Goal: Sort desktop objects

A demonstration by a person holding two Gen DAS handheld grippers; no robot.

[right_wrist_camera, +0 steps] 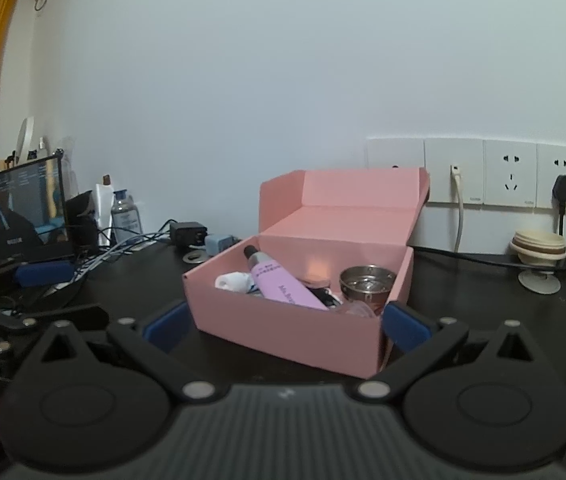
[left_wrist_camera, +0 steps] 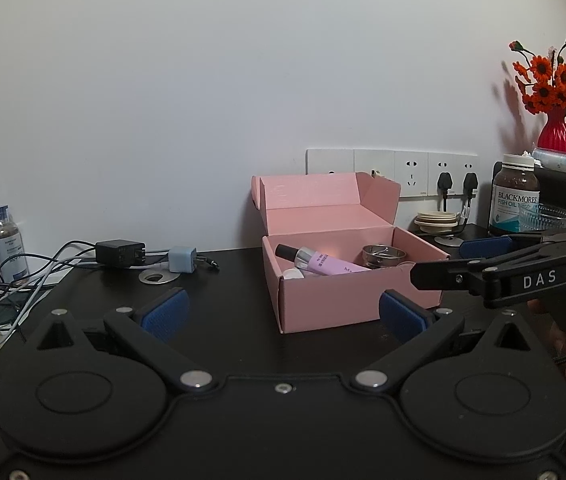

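Black desk (left_wrist_camera: 243, 272) is sitting under both tools. Pink box (left_wrist_camera: 347, 292), lid flipped back, is sitting straight ahead of the left gripper (left_wrist_camera: 283, 314) and between the spread fingers of the right gripper (right_wrist_camera: 285, 322); both are standing wide apart, gripping nothing. Inside the box: lilac tube (right_wrist_camera: 283, 286), metal cup (right_wrist_camera: 367, 282), white item (right_wrist_camera: 233, 280), so several items are looking sorted already. Still sitting loose on the desk, ahead-left of the left gripper: black adapter (left_wrist_camera: 119, 253), blue charger (left_wrist_camera: 182, 265), tangled cables (left_wrist_camera: 11, 292). Likely remaining work, plus closing the lid.
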